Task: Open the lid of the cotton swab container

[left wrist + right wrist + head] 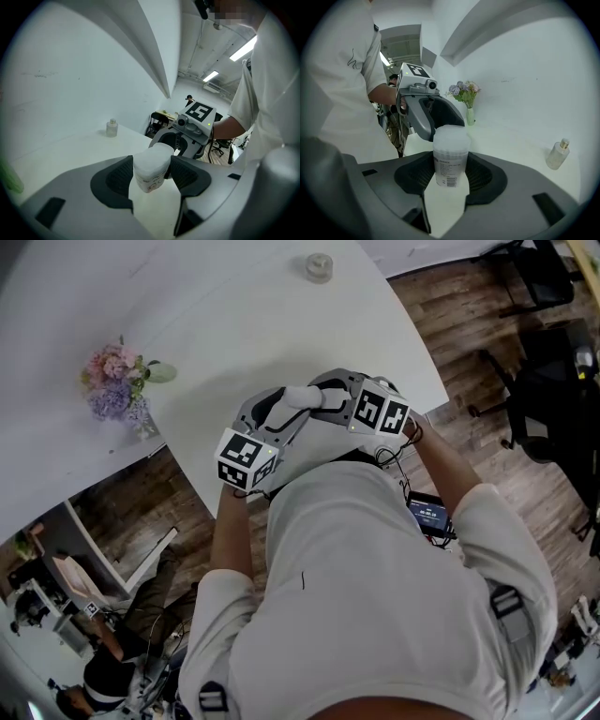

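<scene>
Bright, even light is cast by ceiling strip lights (243, 48); both gripper views are bent and darkened at the edges.

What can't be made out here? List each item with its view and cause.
Head view: most of the cotton swab container, hidden between left gripper and right gripper.
Right gripper view: label print, too small; lid seam, blurred.
Head view: small bottle contents, too small.

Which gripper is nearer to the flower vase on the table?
Left. The left gripper grips the cotton swab container from the side of the flower vase; the right gripper grips it from the far side.
</scene>
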Available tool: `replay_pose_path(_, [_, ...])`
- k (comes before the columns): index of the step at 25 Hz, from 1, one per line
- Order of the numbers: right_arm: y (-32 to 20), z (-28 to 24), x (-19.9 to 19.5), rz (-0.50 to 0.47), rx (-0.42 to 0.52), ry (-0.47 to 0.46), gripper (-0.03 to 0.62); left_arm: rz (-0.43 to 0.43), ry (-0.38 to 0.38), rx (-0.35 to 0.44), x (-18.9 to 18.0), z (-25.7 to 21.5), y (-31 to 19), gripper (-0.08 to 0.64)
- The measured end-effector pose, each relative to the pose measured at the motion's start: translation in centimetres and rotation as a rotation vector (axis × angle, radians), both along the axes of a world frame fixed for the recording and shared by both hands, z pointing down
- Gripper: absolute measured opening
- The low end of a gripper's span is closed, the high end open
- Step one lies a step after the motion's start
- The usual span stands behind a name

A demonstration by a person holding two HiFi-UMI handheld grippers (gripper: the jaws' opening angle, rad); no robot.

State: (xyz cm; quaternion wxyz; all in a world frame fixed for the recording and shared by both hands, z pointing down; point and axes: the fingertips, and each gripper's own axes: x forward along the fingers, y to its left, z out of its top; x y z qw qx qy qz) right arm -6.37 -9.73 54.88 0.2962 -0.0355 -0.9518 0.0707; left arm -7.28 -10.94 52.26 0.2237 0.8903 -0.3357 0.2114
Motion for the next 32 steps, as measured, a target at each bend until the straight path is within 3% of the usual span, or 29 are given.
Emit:
replay_pose_path(3, [0.3,0.0,0.0,-0.012,0.040,-0.012,0.193,0.014,-0.003,-0.008,0.1,0.0,0.3,0.262])
replay_pose_path(8, [0.5,0.2,0.1,-0.034,0.140,0.012,0.193,-0.039,0.120,-0.076,-0.2,-0.4,0.6,0.255])
replay_pose_path(11, [0.6,0.3,0.2,-0.015,0.087,0.001,0.193,-0.041,0.102,-0.065,0.0,-0.3,0.7,0.255])
replay_pose_path(13, [0.8,0.2,0.2,0.012,0.002,-0.029,0.193,-0.039,0.081,-0.042,0.2,-0.4,0.6,0.259])
replay_pose_path(16, [0.9,-0.1,0.3,0.042,-0.132,-0.070,0.193,-0.010,0.006,0.014,0.4,-0.5,0.5,0.264])
replay_pose_path(18, [0.9,0.0,0.3,0.054,-0.168,-0.088,0.193,0.003,-0.024,0.038,0.5,-0.5,0.4,0.267])
replay_pose_path(32, [1.1,0.1,0.0,0.046,-0.048,-0.045,0.193,0.008,0.026,-0.056,-0.1,0.2,0.9,0.253])
